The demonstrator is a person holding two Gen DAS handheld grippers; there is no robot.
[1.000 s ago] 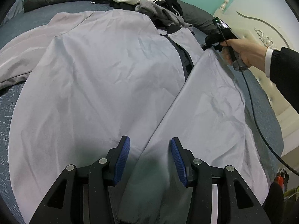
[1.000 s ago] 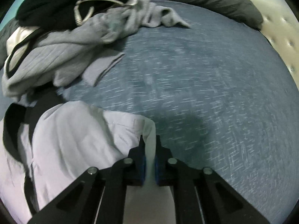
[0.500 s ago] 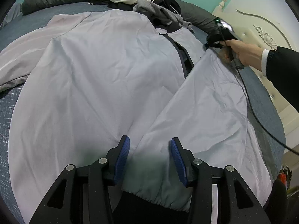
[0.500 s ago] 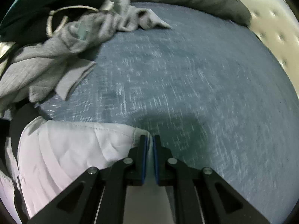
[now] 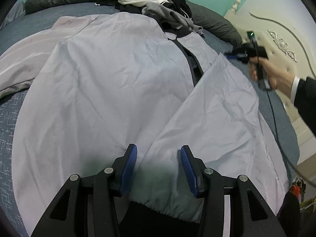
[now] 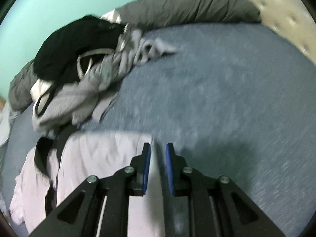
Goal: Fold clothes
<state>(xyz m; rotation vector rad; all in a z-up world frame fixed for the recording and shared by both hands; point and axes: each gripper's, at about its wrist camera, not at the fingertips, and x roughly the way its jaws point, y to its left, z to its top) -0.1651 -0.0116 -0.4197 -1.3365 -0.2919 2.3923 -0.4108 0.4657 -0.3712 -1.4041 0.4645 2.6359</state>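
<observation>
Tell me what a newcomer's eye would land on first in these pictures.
First, the big pale grey jacket spread flat over the blue bed, filling the left wrist view. Next, the heap of black, white and grey clothes piled at the bed's far side, and the right gripper, jaws parted at the jacket's far corner.

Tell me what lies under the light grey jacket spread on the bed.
The light grey jacket lies on a blue bedsheet, which shows around its edges. At the collar end, it meets a pile of clothes. Whatever is under its middle is covered.
</observation>
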